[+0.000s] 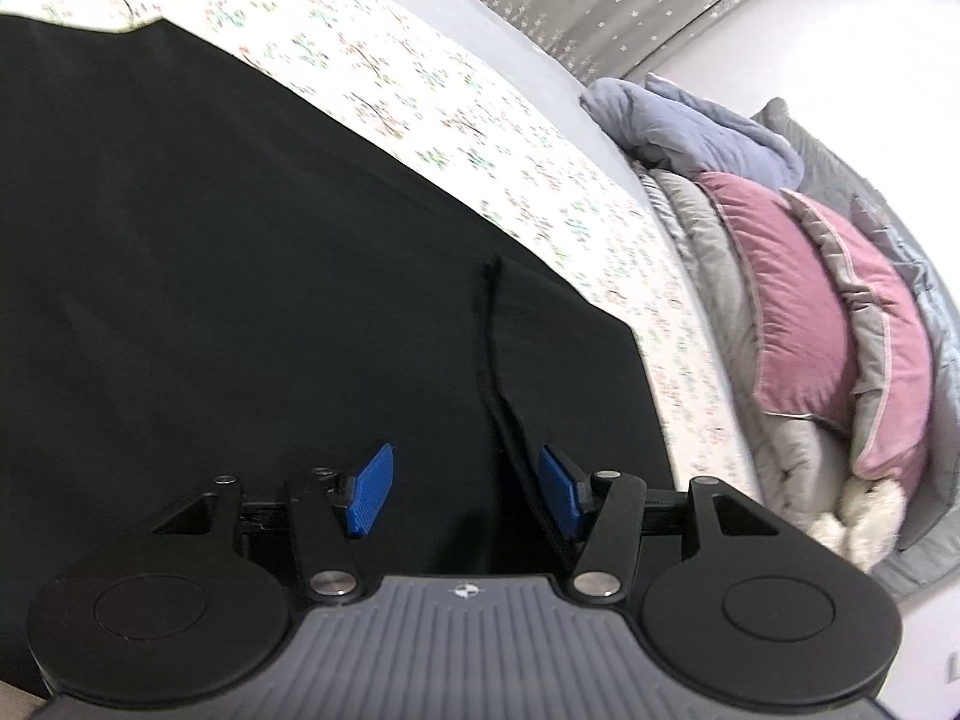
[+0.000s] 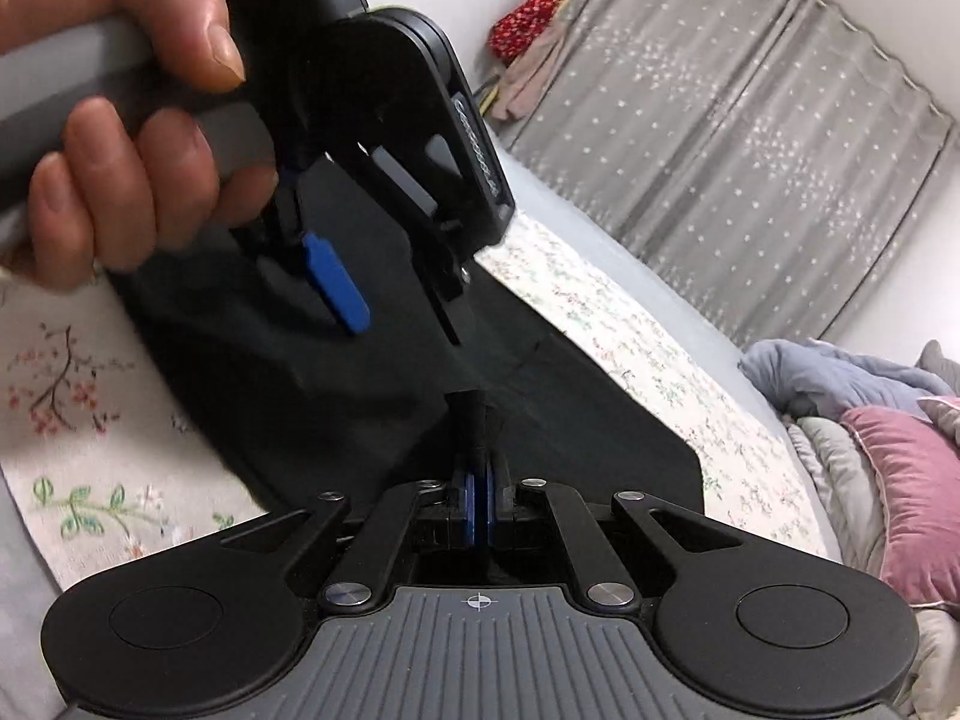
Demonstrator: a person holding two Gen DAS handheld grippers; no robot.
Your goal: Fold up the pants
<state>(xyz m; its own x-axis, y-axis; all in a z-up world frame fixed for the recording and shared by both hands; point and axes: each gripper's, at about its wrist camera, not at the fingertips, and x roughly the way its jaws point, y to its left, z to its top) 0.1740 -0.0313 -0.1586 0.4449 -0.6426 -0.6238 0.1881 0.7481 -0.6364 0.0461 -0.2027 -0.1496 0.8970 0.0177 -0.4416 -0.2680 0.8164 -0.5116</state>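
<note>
Black pants (image 1: 240, 270) lie spread flat on a floral bedsheet (image 1: 420, 90). My left gripper (image 1: 465, 489) hovers just over them, open, with nothing pinched between its blue pads (image 1: 369, 492). A thin black cord (image 1: 489, 324) of the pants runs down towards its right pad. In the right wrist view the pants (image 2: 570, 420) fill the middle. My right gripper (image 2: 478, 480) is shut on a narrow black strip of the pants (image 2: 471, 417) that sticks out past its pads. Above it, a person's hand (image 2: 120, 180) holds the open left gripper (image 2: 396, 312) over the pants.
Pink and grey pillows (image 1: 792, 300) and a blue-grey blanket (image 1: 690, 126) are piled at the bed's right end. A grey star-patterned curtain (image 2: 720, 120) hangs behind the bed. Red and pink cloth (image 2: 528, 24) hangs near the curtain's left side.
</note>
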